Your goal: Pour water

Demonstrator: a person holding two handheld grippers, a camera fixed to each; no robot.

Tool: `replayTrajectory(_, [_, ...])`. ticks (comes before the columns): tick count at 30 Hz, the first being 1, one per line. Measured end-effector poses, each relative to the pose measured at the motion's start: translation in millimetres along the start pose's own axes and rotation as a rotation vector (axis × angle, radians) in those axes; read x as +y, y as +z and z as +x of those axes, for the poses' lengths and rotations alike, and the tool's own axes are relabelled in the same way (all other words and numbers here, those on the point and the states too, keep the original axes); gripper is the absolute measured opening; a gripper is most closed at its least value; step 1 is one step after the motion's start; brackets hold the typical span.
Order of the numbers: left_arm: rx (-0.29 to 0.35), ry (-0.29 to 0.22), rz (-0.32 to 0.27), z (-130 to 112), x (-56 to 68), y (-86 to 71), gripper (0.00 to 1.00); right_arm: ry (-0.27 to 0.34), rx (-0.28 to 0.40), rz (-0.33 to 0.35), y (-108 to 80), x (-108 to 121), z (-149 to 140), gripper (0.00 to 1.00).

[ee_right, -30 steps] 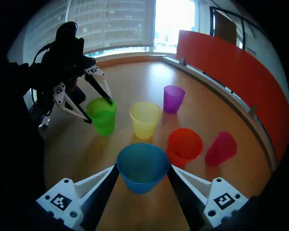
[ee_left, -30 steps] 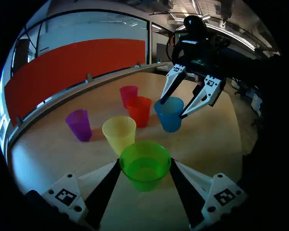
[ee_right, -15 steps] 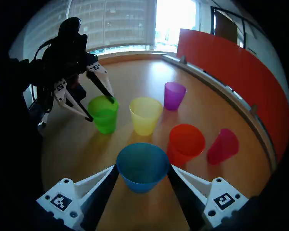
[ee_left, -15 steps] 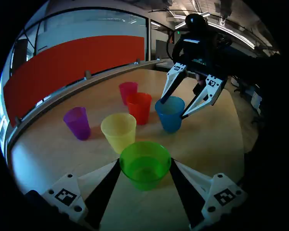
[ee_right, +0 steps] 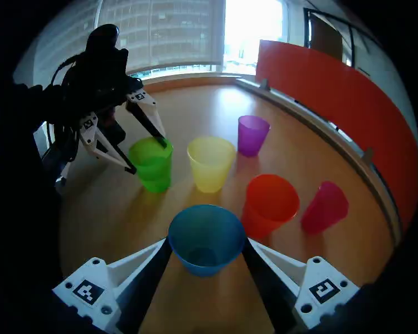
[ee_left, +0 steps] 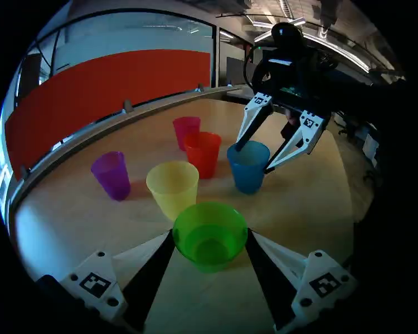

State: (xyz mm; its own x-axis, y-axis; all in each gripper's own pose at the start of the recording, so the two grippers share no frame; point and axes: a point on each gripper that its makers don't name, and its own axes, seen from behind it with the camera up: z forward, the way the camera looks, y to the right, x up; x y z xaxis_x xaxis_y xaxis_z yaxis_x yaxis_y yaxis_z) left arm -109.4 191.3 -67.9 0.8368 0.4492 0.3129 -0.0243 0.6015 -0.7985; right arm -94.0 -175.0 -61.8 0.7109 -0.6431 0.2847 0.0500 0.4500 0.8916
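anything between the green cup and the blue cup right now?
No. Bare table between green cup and blue cup, plain in the right gripper view; the yellow cup stands off to the side.

Light wood tabletop [ee_right: 209, 111] w/ orange wall panel [ee_right: 331, 89], bright windows [ee_right: 248, 28] behind.

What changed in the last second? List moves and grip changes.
Only slight drift: the left gripper, shut on the green plastic cup, and the right gripper, shut on the blue plastic cup, both shifted a little, so the standing cups sit slightly higher in both views. Nothing taken or released. The yellow cup, purple cup, orange cup and pink cup keep their arrangement.
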Motion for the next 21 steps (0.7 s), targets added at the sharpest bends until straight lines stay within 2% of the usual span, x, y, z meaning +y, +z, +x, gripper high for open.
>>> replayTrajectory(17, [-0.013,-0.006,-0.003,-2.8,-0.2,0.5,0.90,-0.006,-0.038,-0.016,-2.4,1.0,-14.4,0.93])
replayTrajectory(21, [-0.011,-0.021,-0.009,-1.4,0.1,-0.3,0.92,-0.008,-0.046,-0.015,-3.0,0.0,-16.2,0.94])
